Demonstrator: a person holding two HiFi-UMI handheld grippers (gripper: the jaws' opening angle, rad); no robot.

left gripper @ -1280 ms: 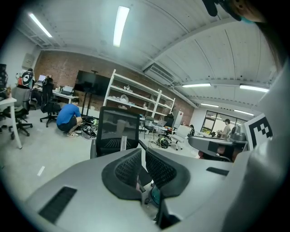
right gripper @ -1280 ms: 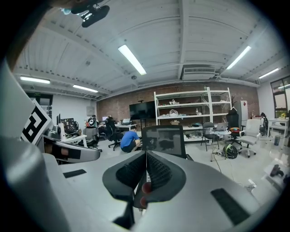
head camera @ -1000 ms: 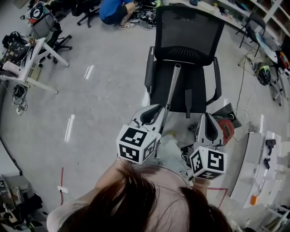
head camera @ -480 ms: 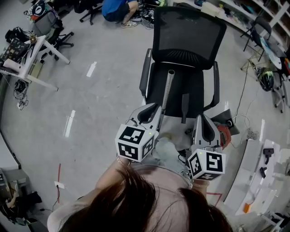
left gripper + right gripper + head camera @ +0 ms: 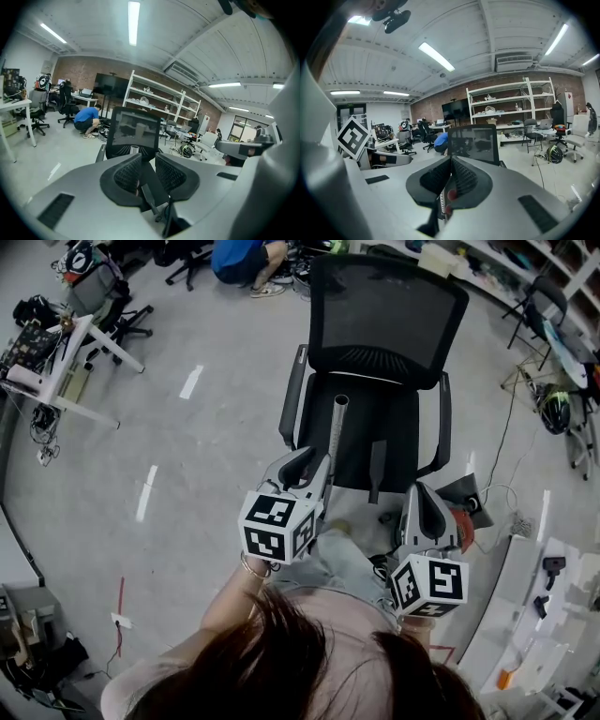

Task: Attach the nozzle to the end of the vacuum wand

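Observation:
A silver vacuum wand (image 5: 335, 432) runs up from my left gripper (image 5: 314, 465) over the seat of a black office chair (image 5: 412, 442). Its open tip (image 5: 135, 150) shows just past the left pad in the left gripper view. The left gripper (image 5: 148, 157) has just been opening; its pads stand apart with the wand's shaft in the gap. A dark, narrow nozzle (image 5: 377, 470) lies on the seat between the two grippers. My right gripper (image 5: 422, 493) hovers at the seat's right front, shut (image 5: 450, 161) and holding nothing.
The chair's mesh backrest (image 5: 389, 315) stands behind the wand. A red vacuum body (image 5: 462, 512) sits on the floor by the right gripper. A person in blue (image 5: 239, 259) crouches at the back. A white desk (image 5: 66, 362) stands at left, a white bench (image 5: 553, 587) at right.
The wand's tip has slid left and nearer over the seat together with the left gripper. The right gripper has also drifted a little nearer. The nozzle has stayed on the seat.

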